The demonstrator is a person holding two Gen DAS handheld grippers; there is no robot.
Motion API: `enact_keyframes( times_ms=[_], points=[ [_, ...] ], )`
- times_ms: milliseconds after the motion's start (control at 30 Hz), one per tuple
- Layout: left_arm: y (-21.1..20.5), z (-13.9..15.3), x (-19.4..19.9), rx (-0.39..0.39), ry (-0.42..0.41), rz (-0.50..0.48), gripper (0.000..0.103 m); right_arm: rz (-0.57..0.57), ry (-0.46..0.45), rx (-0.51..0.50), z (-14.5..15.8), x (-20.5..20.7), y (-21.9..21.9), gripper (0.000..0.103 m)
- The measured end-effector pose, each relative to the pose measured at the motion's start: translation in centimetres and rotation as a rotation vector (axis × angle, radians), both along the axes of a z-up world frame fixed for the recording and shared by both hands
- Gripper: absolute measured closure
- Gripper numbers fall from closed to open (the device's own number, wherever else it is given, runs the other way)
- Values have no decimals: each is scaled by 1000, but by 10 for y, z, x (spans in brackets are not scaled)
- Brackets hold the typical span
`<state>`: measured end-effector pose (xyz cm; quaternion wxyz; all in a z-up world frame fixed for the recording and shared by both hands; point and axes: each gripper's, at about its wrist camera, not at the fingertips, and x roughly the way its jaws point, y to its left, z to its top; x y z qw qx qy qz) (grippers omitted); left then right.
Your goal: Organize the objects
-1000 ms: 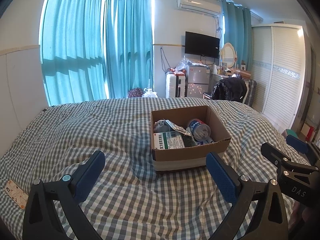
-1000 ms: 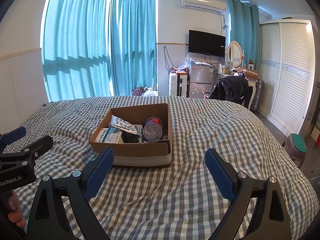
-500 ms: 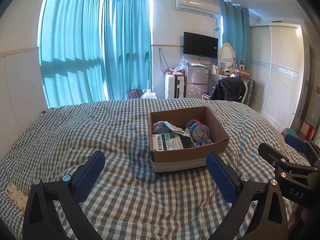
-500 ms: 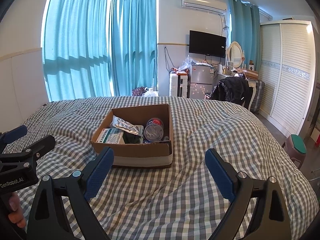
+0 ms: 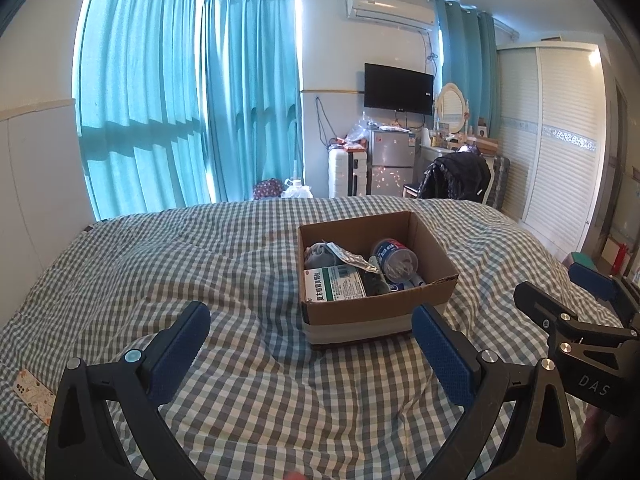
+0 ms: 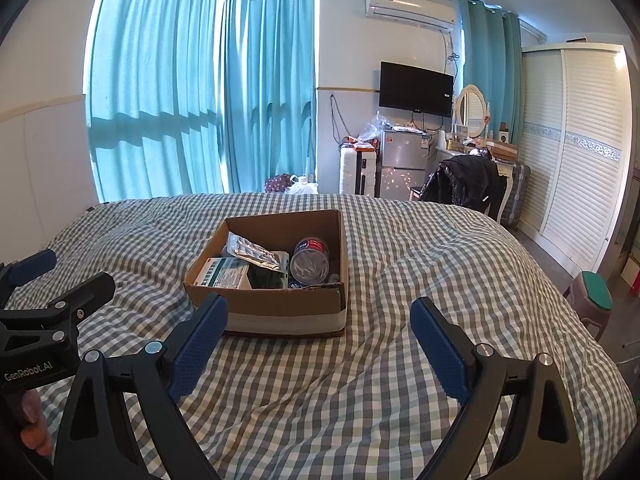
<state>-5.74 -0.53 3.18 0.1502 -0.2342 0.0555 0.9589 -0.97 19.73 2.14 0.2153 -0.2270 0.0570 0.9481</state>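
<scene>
An open cardboard box point(image 5: 372, 312) point(image 6: 280, 304) sits on the checked bedspread point(image 5: 224, 264). Inside lie a green-and-white medicine carton point(image 5: 334, 284) point(image 6: 224, 274), a silver blister pack point(image 5: 352, 258) point(image 6: 254, 250), a round tub with cotton swabs point(image 5: 394, 258) point(image 6: 310, 262) and a grey cloth point(image 5: 318, 254). My left gripper point(image 5: 310, 322) hovers open just in front of the box, nothing between its blue pads point(image 5: 178, 354). My right gripper point(image 6: 318, 318) is open too, with the box's near right corner ahead of it. Each gripper shows at the edge of the other's view.
A patterned phone case point(image 5: 34, 390) lies at the bed's near left edge. Beyond the bed stand teal curtains point(image 5: 192, 108), a small fridge point(image 5: 390, 162), a chair with a dark jacket point(image 5: 456, 178) and a white wardrobe point(image 6: 580, 152). A green-topped stool point(image 6: 594, 300) stands right of the bed.
The left wrist view has shifted slightly, so the box sits a touch higher in it. Both grippers stay open and the box's contents are unchanged.
</scene>
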Motion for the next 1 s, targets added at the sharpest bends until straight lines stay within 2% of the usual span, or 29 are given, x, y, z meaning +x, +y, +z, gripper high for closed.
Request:
enact_keyframes(
  times_ms=[1000],
  points=[
    [-9, -7, -2, 7, -22, 34, 0, 9, -12, 9, -3, -3, -8, 10]
  ],
)
